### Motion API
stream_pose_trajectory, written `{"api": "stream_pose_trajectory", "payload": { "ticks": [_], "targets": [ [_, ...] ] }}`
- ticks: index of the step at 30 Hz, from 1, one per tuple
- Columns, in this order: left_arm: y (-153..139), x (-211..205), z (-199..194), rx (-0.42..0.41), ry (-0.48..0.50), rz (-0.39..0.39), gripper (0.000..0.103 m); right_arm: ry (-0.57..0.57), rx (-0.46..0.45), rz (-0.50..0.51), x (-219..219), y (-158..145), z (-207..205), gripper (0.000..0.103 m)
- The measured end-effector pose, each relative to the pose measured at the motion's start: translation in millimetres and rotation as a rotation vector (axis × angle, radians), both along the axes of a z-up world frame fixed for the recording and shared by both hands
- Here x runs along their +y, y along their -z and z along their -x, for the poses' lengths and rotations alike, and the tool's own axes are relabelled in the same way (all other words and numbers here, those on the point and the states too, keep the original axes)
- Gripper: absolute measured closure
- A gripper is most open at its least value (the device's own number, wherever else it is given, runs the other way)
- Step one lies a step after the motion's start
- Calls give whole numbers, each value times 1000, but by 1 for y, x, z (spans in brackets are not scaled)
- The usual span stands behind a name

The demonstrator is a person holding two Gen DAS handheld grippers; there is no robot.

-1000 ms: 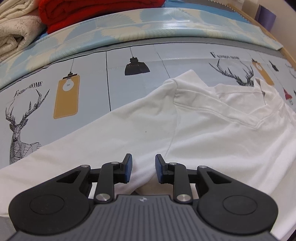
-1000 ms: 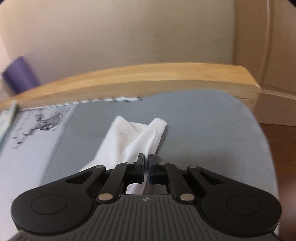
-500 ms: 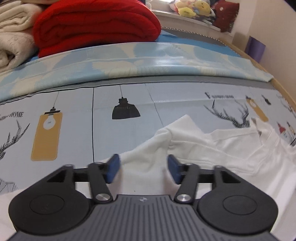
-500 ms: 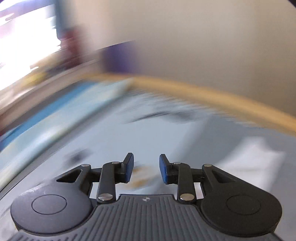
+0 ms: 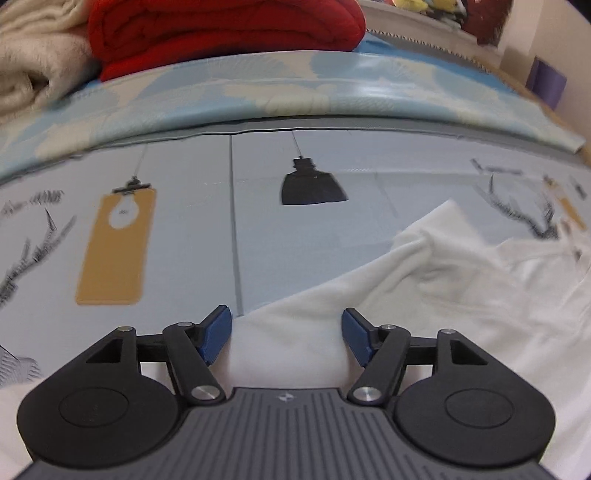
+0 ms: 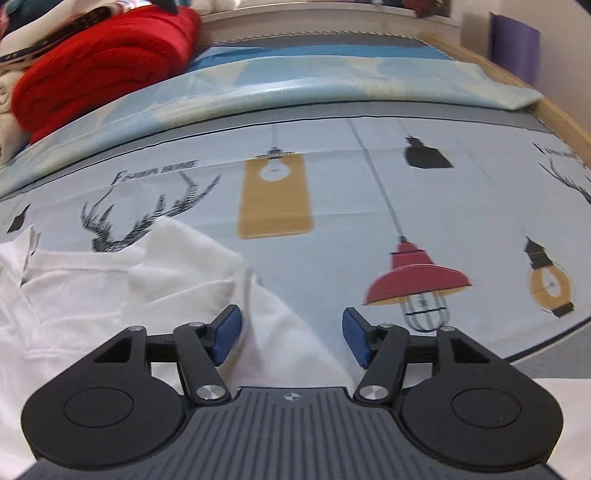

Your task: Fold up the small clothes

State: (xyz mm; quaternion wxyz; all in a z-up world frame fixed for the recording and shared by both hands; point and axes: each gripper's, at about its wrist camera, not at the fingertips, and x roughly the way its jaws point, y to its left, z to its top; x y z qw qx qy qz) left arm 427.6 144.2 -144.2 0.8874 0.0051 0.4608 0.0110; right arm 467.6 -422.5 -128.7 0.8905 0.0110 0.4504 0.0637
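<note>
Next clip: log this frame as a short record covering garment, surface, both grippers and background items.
garment: white cotton shirt, spread out and rumpled, not yet folded
surface: pale blue printed mat with lamp and deer motifs
left gripper: jaws just opened, over shirt edge, not gripping
right gripper: jaws just opened, above shirt edge
background: folded red blanket, cream blanket

White shirt [image 5: 424, 295], pale-blue lamp-and-deer-print sheet [image 5: 258, 236], red blanket [image 5: 221, 33].

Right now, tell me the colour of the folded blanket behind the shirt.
Red blanket; the right wrist view shows it best.
</note>
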Motion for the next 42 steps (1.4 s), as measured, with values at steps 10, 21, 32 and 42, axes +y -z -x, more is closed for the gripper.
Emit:
{"api": "stream_pose_trajectory", "payload": {
  "ticks": [10,21,32,42],
  "targets": [
    [-7,20,7,-12,47,-11,102,-150,-23,-4,23,-2,-8,98],
    [-25,58,8,-135,-121,-147,102,-106,-213,39,62,-22,-24,99],
    [-39,56,8,-82,-152,-191,97,-39,-403,332,113,-48,-36,84],
    [-98,42,61,-121,-169,-59,79,6,-242,81,55,-76,5,70]
  ]
}}
